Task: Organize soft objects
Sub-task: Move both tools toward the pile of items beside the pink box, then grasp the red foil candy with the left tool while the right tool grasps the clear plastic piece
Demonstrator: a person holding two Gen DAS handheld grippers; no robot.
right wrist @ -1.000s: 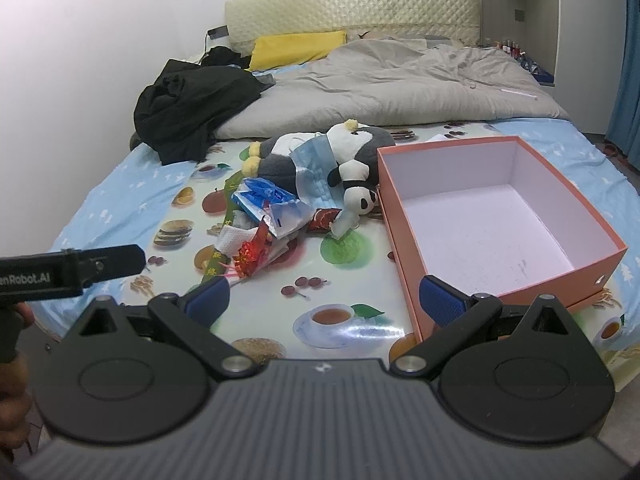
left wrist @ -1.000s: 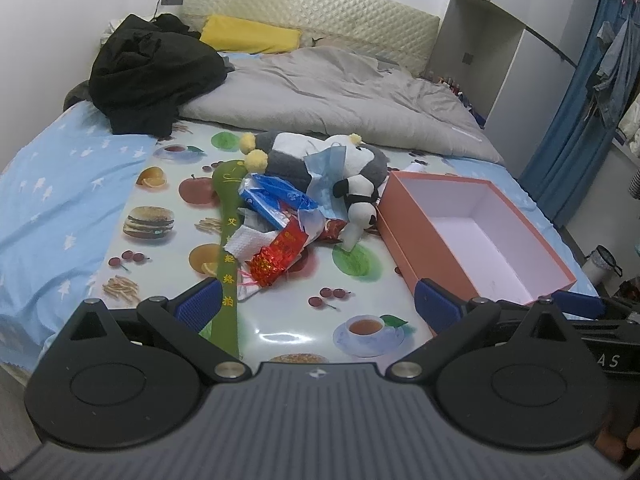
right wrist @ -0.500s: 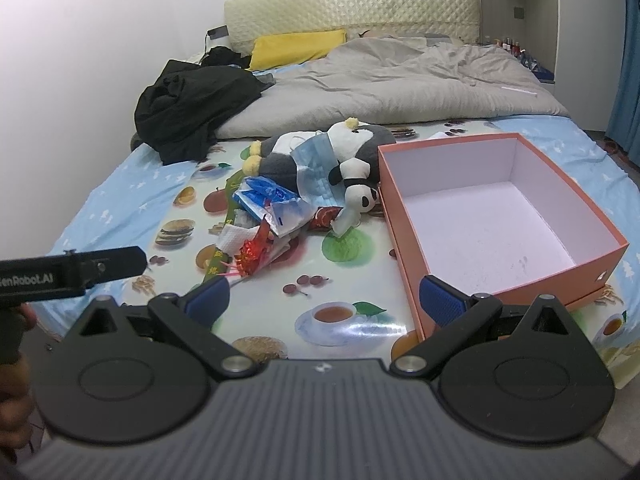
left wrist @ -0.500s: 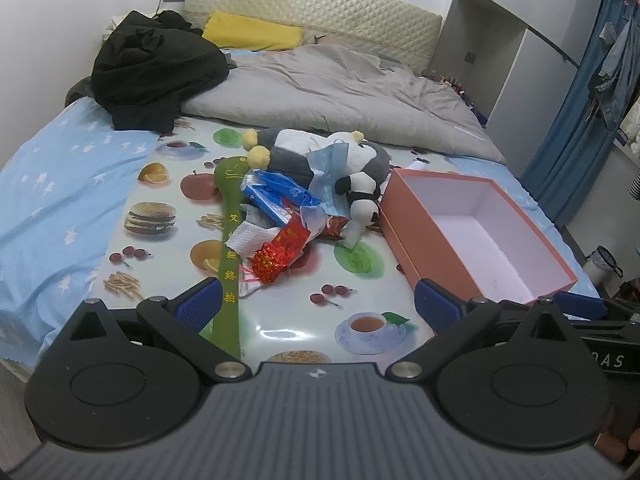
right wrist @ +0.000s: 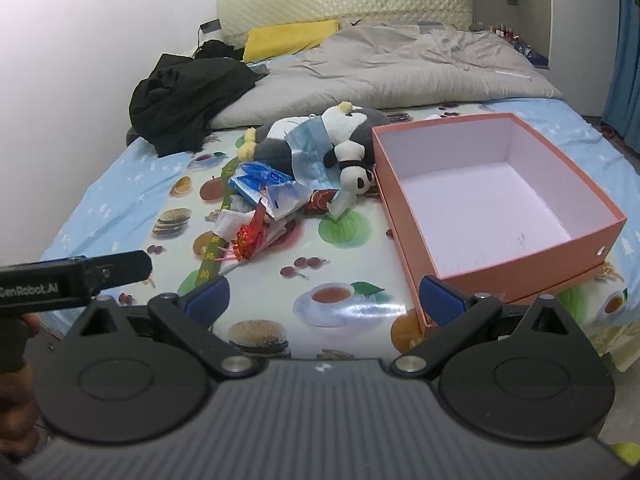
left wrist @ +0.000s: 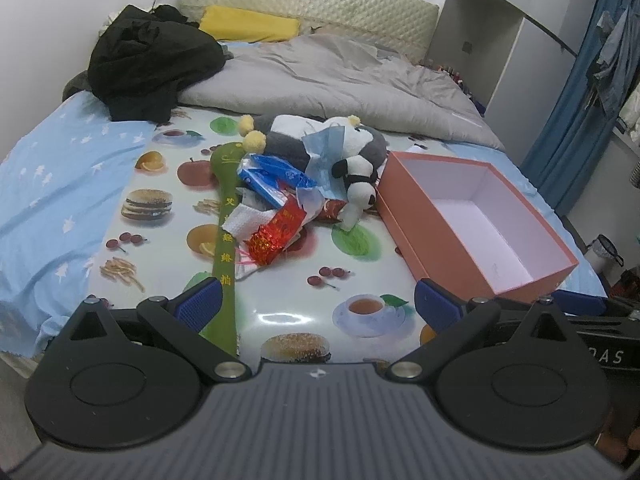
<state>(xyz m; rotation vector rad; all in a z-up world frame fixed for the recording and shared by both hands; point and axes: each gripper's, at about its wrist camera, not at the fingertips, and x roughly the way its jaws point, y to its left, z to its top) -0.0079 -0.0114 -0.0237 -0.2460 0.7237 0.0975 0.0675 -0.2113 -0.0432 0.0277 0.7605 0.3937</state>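
Note:
A pile of soft things lies mid-bed on a fruit-print mat: a grey-and-white plush [left wrist: 320, 136] [right wrist: 316, 128], a small panda plush [left wrist: 358, 190] [right wrist: 352, 172], a blue face mask [left wrist: 324, 156], a blue packet [left wrist: 268, 176] [right wrist: 256, 178], a red foil packet [left wrist: 276, 232] [right wrist: 248, 236] and a long green padded stick [left wrist: 226, 232]. An empty orange box [left wrist: 404, 220] [right wrist: 404, 220] stands to their right. My left gripper [left wrist: 318, 304] and right gripper [right wrist: 324, 300] are both open and empty, held near the bed's front edge, well short of the pile.
A black garment heap [left wrist: 148, 60], a yellow pillow [left wrist: 248, 24] and a grey duvet [left wrist: 340, 80] lie at the bed's head. A wardrobe and blue curtain [left wrist: 576, 120] stand on the right. The left gripper's body [right wrist: 72, 276] shows at the left of the right wrist view.
Both views have shifted slightly, with the pile and box a little lower and nearer in the left wrist view. Nothing on the bed has moved. Both grippers stay open.

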